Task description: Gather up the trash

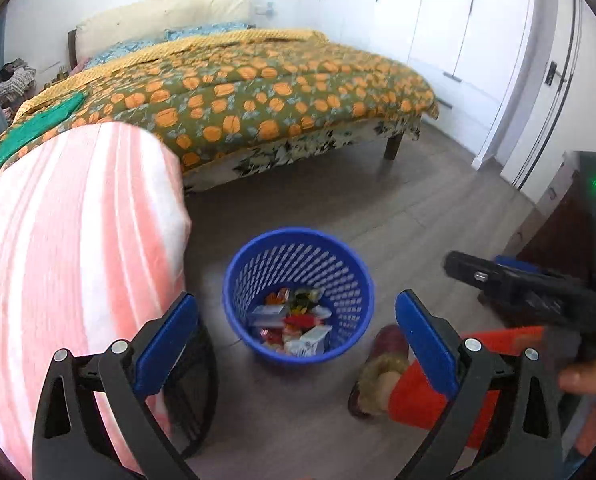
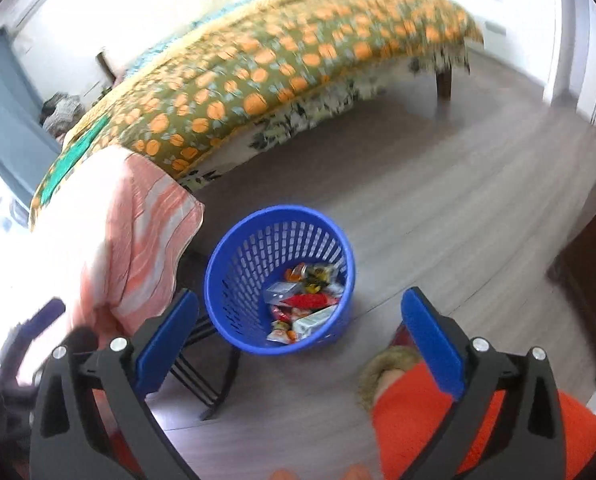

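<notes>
Two wrist cameras look down and forward over a bedroom floor of grey wood-look planks (image 1: 418,208). The left gripper (image 1: 296,316) has its blue-padded jaws spread wide with nothing between them. The right gripper (image 2: 300,312) is likewise spread wide and empty. In the left wrist view the right gripper appears as a black body at the right edge, held by a hand (image 1: 586,380).

A round blue plastic wastebasket (image 1: 234,280) with a slotted wall stands upright on the floor, just ahead of and below both pairs of fingers, framed between the pads in each view but not touched by them. Inside it, at the bottom, lies a heap of trash (image 1: 294,324): crumpled snack wrappers in red, orange and yellow, and small white cartons.

Left of the basket, a pink and white striped cloth (image 1: 70,248) drapes over a piece of furniture with black metal legs (image 2: 202,376). To the right are an orange trouser leg (image 2: 410,412) and a foot in a furry slipper (image 1: 378,376). Behind stands a bed (image 1: 258,92) under an olive quilt printed with orange fruit, with white wardrobe doors (image 1: 438,20) beyond
</notes>
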{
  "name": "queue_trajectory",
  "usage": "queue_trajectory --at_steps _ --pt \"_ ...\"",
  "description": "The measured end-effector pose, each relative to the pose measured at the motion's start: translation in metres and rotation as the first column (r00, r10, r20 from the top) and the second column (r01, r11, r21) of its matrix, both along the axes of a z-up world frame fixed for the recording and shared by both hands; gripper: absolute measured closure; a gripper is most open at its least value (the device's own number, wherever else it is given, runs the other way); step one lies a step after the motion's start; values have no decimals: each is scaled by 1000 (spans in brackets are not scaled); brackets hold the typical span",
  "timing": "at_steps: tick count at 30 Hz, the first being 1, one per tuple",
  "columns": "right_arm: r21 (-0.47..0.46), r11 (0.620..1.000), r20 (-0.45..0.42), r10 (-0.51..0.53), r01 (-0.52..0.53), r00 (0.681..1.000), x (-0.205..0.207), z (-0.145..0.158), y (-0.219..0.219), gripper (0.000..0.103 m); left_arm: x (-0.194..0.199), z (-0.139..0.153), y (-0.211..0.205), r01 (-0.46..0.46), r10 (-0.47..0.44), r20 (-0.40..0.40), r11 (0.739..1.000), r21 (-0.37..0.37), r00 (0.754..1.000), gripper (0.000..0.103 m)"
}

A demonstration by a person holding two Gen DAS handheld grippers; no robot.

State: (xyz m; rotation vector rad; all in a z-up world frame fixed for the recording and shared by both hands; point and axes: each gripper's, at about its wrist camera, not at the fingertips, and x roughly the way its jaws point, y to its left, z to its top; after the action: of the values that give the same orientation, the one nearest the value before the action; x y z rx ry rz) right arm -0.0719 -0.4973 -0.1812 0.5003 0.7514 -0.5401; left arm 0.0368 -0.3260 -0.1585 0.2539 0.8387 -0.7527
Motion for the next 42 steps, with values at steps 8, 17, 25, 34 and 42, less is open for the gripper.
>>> queue_trajectory --at_steps 8,17,25,34,42 --pt "-86 994 18 -61 62 998 -31 16 27 5 -5 5 17 -37 37 29 999 -5 999 5" --pt "-55 998 5 16 -16 1000 -38 1 38 5 -9 -2 9 -45 41 42 996 76 998 5" --pt "-99 994 -81 44 -52 996 -30 -7 48 5 -7 -13 6 -16 18 -19 996 92 1000 5" --pt "-109 991 -104 63 -75 993 -26 -8 54 5 -7 -18 5 -9 13 -37 994 109 999 5" --pt "-113 990 -105 75 -87 992 -24 -6 56 5 -6 -17 6 -25 29 -31 993 113 999 5"
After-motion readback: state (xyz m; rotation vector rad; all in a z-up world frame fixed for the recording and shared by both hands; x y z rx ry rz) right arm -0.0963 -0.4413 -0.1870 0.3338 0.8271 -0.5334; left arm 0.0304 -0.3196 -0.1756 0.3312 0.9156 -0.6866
